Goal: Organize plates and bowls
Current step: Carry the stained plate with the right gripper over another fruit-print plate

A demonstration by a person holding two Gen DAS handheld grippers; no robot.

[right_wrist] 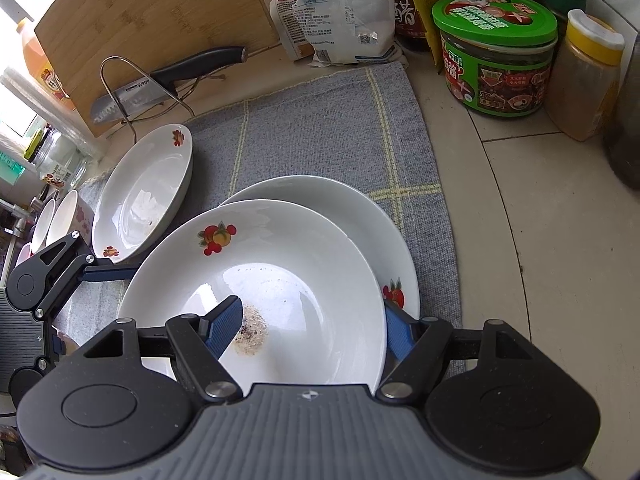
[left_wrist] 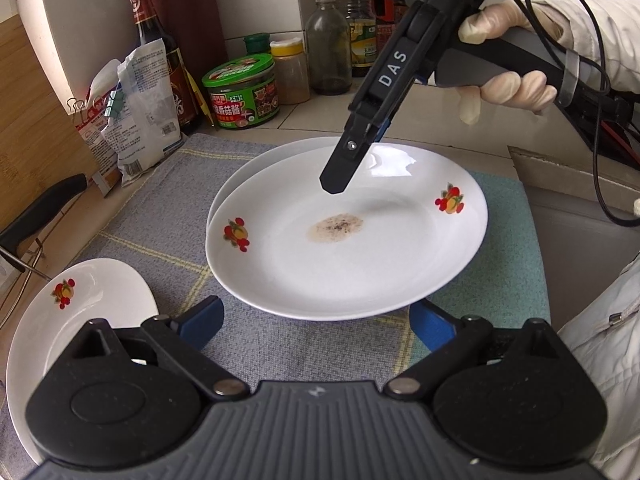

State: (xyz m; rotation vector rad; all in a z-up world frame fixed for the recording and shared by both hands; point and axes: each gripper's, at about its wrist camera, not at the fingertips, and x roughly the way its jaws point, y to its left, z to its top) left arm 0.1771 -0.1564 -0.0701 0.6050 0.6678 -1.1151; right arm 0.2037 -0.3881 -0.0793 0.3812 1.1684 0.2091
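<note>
Centrally, the right gripper (right_wrist: 312, 330) clamps the rim of the top plate (right_wrist: 280, 264), tilted on a second plate (right_wrist: 360, 216) on the mat (right_wrist: 320, 128). Left gripper (left_wrist: 316, 322): wide, empty, at frame bottom. Third plate (left_wrist: 80, 304): lower left.

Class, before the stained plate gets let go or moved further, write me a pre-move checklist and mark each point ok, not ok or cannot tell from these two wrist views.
1. Right gripper grips the stained plate rim, one pad inside, one outside: ok.
2. Stained plate sits over the lower plate: ok, though offset, not centred.
3. Stained plate fully seated on the lower plate: cannot tell.
4. Left gripper open, near the plate's close edge, holding nothing: ok.
5. Third plate on the mat, apart from the stack: ok.
6. Knife lies beyond the mat, away from both grippers: ok.
</note>
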